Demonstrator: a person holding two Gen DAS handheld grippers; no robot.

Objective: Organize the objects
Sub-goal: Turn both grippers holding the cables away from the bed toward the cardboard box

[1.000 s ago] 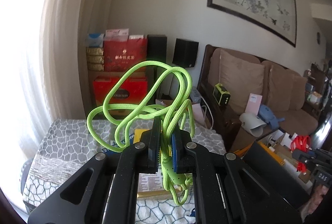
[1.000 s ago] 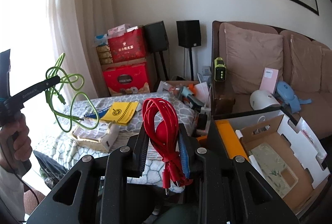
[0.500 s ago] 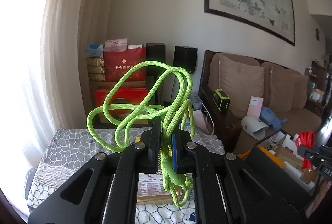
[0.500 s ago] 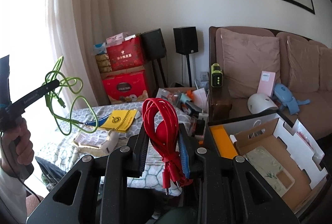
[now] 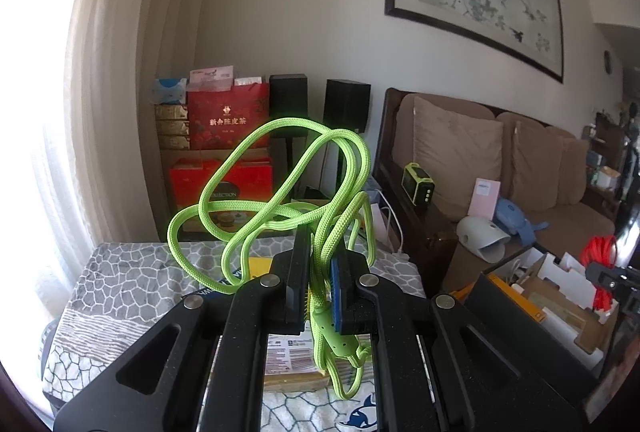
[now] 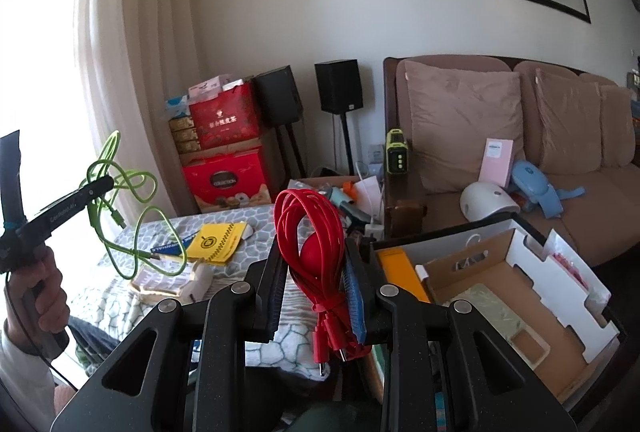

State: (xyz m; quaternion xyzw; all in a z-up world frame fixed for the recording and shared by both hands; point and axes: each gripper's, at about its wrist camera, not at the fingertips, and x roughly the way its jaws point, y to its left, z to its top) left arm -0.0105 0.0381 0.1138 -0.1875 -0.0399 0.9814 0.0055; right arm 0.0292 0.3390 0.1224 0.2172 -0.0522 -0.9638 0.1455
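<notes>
My left gripper [image 5: 320, 268] is shut on a bright green braided cable [image 5: 280, 168], whose loops stand up above the fingers while its ends dangle below. In the right wrist view that same green cable [image 6: 132, 200] hangs from the left gripper [image 6: 102, 186], which a hand [image 6: 40, 296] holds at the far left. My right gripper [image 6: 316, 264] is shut on a coiled red cable [image 6: 308, 228], plugs hanging under the jaws. The red cable [image 5: 600, 252] also shows at the right edge of the left wrist view.
A table with a grey stone-pattern cloth [image 6: 256, 224] carries a yellow booklet [image 6: 218, 240] and a flat packet [image 6: 160, 280]. An open cardboard box with a white insert [image 6: 500, 284] sits to the right, before a brown sofa [image 6: 520, 120]. Red gift boxes [image 5: 224, 184] and speakers line the wall.
Both views have tilted up slightly, so the table and boxes sit lower in frame. The grips on the green and red cables are unchanged.
</notes>
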